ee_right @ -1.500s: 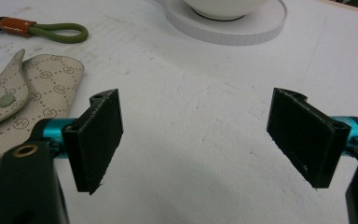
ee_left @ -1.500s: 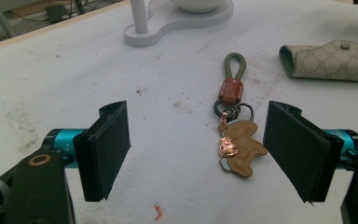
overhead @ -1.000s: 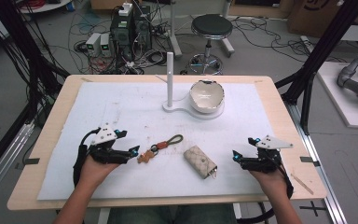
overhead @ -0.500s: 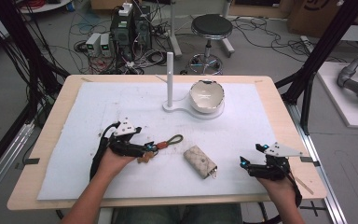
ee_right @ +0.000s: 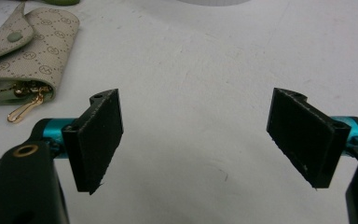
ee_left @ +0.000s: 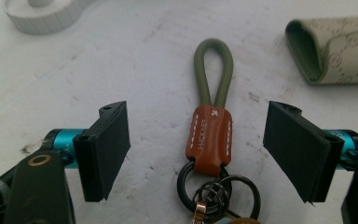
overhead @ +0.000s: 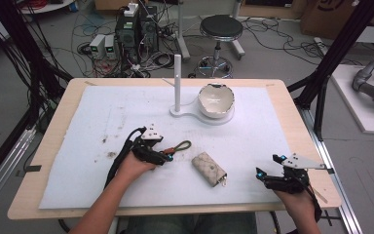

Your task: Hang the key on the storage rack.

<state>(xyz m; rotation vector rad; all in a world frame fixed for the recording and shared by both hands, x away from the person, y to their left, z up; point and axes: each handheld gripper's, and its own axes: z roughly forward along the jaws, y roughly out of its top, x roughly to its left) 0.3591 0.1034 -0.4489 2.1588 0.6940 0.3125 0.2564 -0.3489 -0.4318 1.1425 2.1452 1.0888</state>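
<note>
from the high view, i am bringing my left gripper (overhead: 168, 155) up to the keychain (overhead: 177, 147), which is lying on the white mat (overhead: 253, 141) between my left hand and the key pouch (overhead: 208, 168); my right gripper (overhead: 268, 176) is waiting well apart near the right edge, and the bowl (overhead: 216, 100) on its stand (overhead: 177, 78) is sitting farther back. in the left gripper view, my jaws are standing wide apart with the keychain's brown leather tab (ee_left: 209, 134) lying between them, touching neither; the green cord loop (ee_left: 213, 70) is pointing away from me and the metal rings (ee_left: 219, 189) are bunching nearest me. i am judging it light and floppy, with rings that could swing and slip, so the stitched tab is looking like the firmest place to pinch. in the right gripper view, my jaws are gaping over bare mat, holding nothing, with the pouch (ee_right: 25, 44) off to the side, its gold clip (ee_right: 23, 109) poking out.
</note>
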